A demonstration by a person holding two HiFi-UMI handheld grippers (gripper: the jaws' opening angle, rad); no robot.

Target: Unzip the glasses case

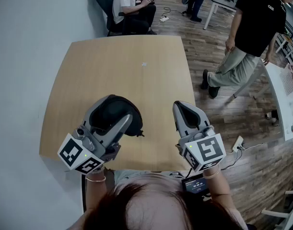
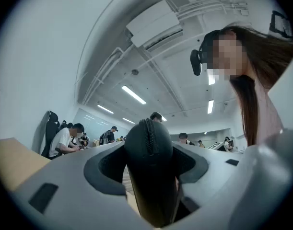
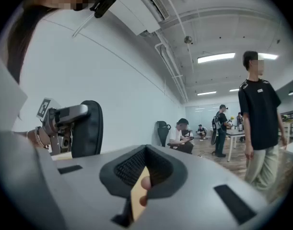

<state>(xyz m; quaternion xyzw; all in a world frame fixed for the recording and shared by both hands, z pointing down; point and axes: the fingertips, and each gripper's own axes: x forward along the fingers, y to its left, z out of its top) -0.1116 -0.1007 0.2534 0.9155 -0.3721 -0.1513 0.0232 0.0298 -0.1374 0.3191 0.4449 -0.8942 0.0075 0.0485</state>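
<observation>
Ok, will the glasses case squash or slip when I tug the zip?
Probably stiff: the glasses case looks undented in the left claw. Its smooth rounded shell might twist or slip under a pull. Likely light, since one claw alone holds it up.

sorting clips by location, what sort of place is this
Likely a shared open-plan office or lab workspace: a wooden table on a plank floor, a seated person on an office chair by the wall, and ceiling strip lights.
</observation>
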